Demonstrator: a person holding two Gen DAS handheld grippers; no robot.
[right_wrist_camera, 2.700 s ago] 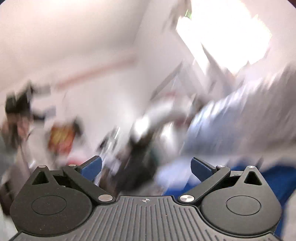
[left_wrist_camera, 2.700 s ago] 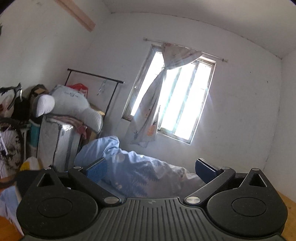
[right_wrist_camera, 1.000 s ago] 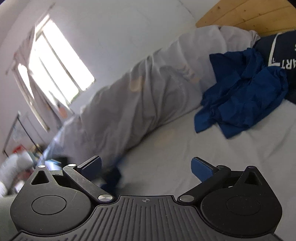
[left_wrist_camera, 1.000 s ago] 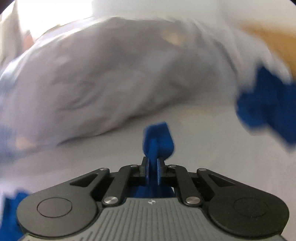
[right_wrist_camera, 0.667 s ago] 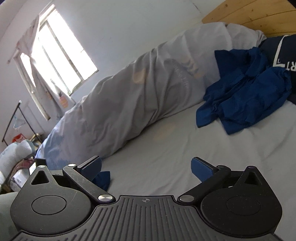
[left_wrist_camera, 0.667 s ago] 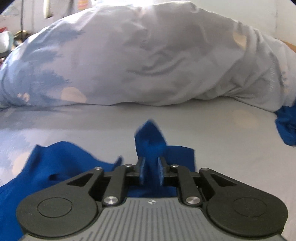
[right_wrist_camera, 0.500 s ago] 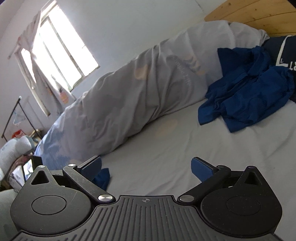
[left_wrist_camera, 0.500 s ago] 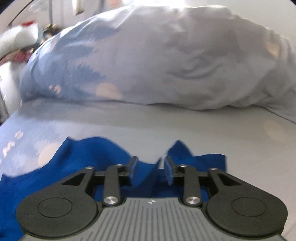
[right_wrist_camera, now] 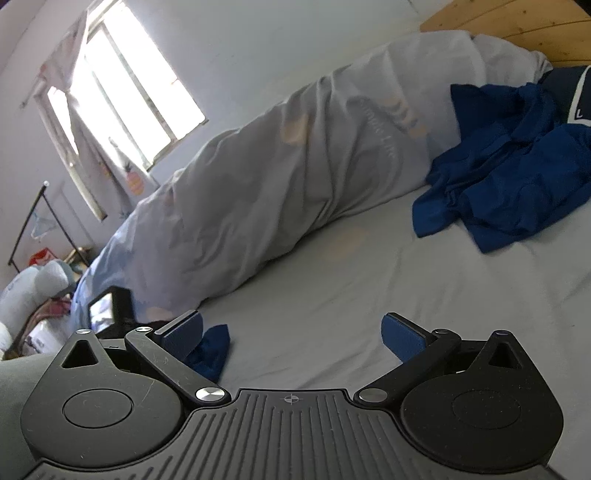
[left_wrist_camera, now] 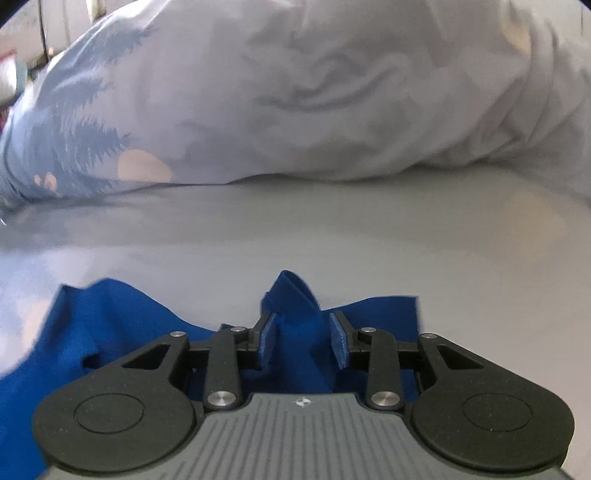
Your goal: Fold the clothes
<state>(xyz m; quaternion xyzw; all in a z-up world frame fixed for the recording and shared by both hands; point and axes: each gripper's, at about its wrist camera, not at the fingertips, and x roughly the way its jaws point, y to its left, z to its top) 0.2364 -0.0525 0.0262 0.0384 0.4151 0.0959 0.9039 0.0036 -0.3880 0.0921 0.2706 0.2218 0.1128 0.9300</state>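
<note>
A bright blue garment (left_wrist_camera: 122, 332) lies spread on the grey bed sheet (left_wrist_camera: 332, 240), right under my left gripper (left_wrist_camera: 303, 341). A raised fold of it (left_wrist_camera: 291, 295) stands between the jaws, which are a little apart and closing; the pads do not visibly press on it. In the right wrist view one corner of the same garment (right_wrist_camera: 212, 350) shows beside the left finger. My right gripper (right_wrist_camera: 291, 334) hovers open over bare sheet with nothing between its fingers. The left gripper's camera unit (right_wrist_camera: 110, 306) is at the lower left there.
A rumpled pale duvet (right_wrist_camera: 277, 184) runs along the far side of the bed. A heap of blue clothes (right_wrist_camera: 509, 177) and a navy garment (right_wrist_camera: 576, 92) lie by the wooden headboard (right_wrist_camera: 517, 26). Window (right_wrist_camera: 122, 92), clothes rail (right_wrist_camera: 26, 229) and clutter stand at left.
The left gripper, earlier shut on the blue fold, came down to the bed, let the fold go, and its jaws now stand narrower than half a second ago. The right gripper stays open, barely shifted.
</note>
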